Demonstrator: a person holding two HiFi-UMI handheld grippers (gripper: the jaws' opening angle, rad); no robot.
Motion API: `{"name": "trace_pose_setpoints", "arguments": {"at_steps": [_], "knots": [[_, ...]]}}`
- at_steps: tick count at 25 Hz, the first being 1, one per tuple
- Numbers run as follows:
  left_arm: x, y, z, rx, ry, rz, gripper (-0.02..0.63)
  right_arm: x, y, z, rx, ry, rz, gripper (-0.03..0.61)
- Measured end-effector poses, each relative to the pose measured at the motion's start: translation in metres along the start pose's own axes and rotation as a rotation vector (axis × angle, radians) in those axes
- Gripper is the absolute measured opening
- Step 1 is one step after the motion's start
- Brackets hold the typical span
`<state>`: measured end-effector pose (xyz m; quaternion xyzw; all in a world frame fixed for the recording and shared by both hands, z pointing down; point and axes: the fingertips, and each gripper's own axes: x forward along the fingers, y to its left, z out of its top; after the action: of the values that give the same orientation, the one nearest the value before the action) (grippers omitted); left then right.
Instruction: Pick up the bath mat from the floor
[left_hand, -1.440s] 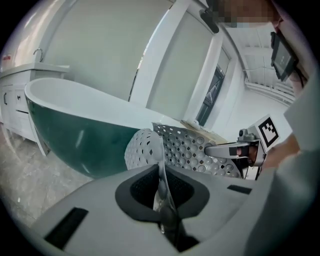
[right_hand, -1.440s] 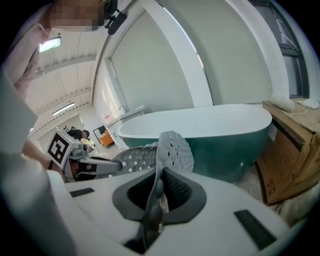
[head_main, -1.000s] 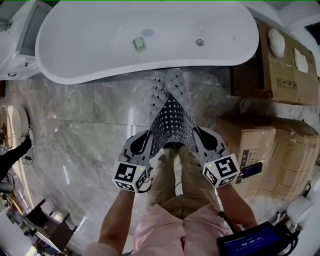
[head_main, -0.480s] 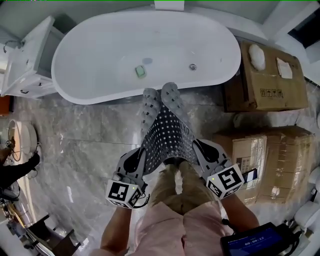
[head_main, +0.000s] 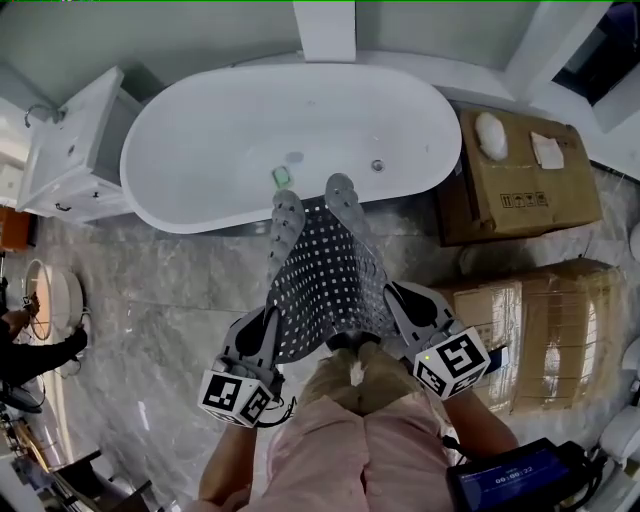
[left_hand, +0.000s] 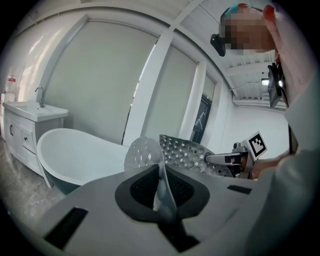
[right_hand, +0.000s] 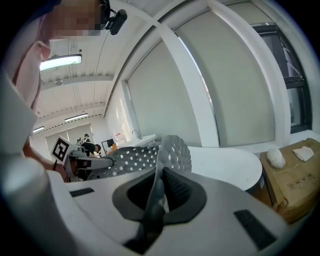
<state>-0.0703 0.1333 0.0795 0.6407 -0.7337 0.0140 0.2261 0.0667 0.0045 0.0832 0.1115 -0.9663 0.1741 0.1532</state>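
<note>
**A:** Holding the bath mat (head_main: 322, 270) by which edge, are we?

**B:** By the near short edge, at the lower middle of the head view. Our left gripper (head_main: 270, 325) has its jaws pinched almost together on the lower-left corner. Our right gripper (head_main: 393, 298) is clamped the same way on the lower-right corner. In each gripper view we see the thin perforated sheet squeezed between the dark pads.

**A:** And where does the mat itself lie?

**B:** Clear of the marble floor (head_main: 170, 290), as far as we can judge. It spans the gap between our two grippers and runs away from the fingers toward the top of the frame. Its long axis points at the bathtub (head_main: 250, 130). The two rounded far lobes overlap the tub's rim in the picture, but we cannot tell whether they touch it.

**A:** Which hand is nearer to it?

**B:** Neither, really, since each has its own corner, though the left sits slightly lower in the frame. We reckon the next move needs both grippers travelling together, or the sheet will twist between them.
</note>
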Motion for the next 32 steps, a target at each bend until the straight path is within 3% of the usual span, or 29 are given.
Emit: {"name": "trace_pose_setpoints", "arguments": {"at_steps": [11, 25, 32], "knots": [[-0.023, 0.016, 0.050, 0.031, -0.090, 0.091, 0.034, -0.018, -0.009, 0.053, -0.016, -0.066, -0.064, 0.028], [-0.037, 0.068, 0.118, 0.071, -0.195, 0.291, 0.035, -0.021, -0.037, 0.114, -0.083, -0.174, -0.174, 0.028], [-0.033, 0.074, 0.141, 0.088, -0.246, 0.315, 0.035, -0.019, -0.046, 0.133, -0.121, -0.220, -0.213, 0.028]]}}
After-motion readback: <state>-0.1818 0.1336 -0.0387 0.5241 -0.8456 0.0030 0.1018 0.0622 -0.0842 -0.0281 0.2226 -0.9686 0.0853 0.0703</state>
